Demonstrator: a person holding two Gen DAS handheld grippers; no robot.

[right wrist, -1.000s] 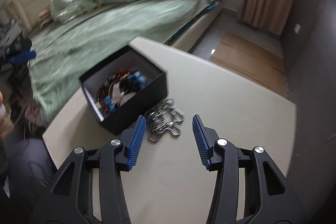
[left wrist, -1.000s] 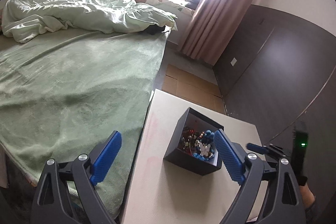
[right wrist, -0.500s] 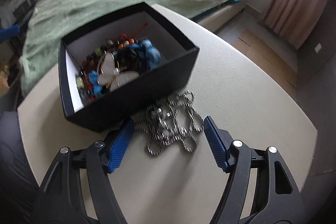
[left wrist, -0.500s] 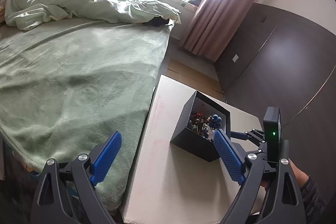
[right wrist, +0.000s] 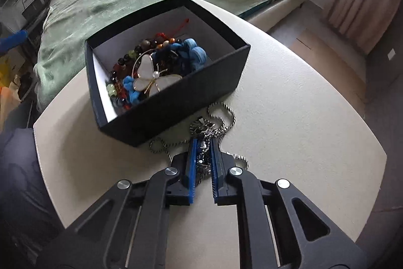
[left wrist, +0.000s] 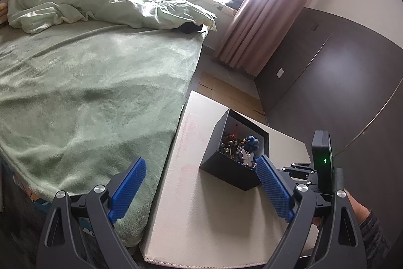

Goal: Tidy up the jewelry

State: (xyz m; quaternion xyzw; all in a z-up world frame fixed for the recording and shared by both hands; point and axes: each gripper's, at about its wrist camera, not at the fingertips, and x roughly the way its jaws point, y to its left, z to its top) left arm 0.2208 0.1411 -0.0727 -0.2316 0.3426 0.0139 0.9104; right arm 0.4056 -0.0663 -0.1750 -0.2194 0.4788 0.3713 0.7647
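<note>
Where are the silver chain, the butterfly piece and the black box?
silver chain (right wrist: pixel 228 115): right wrist view, loop beyond the right tool's tips.
butterfly piece (right wrist: pixel 146 69): right wrist view, upper left wing.
black box (right wrist: pixel 176 102): right wrist view, near outer wall.

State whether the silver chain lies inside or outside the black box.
Outside: the chain lies on the table beside the box.

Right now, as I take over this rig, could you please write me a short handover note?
Right gripper: shut on the silver chain necklace, which lies on the table just in front of the black box.
Left gripper: open, holding nothing, near the box's left side.
Done: beaded bracelets, blue pieces and a butterfly ornament already lie in the box.
Left: lift the chain, drop it into the box, release.
</note>
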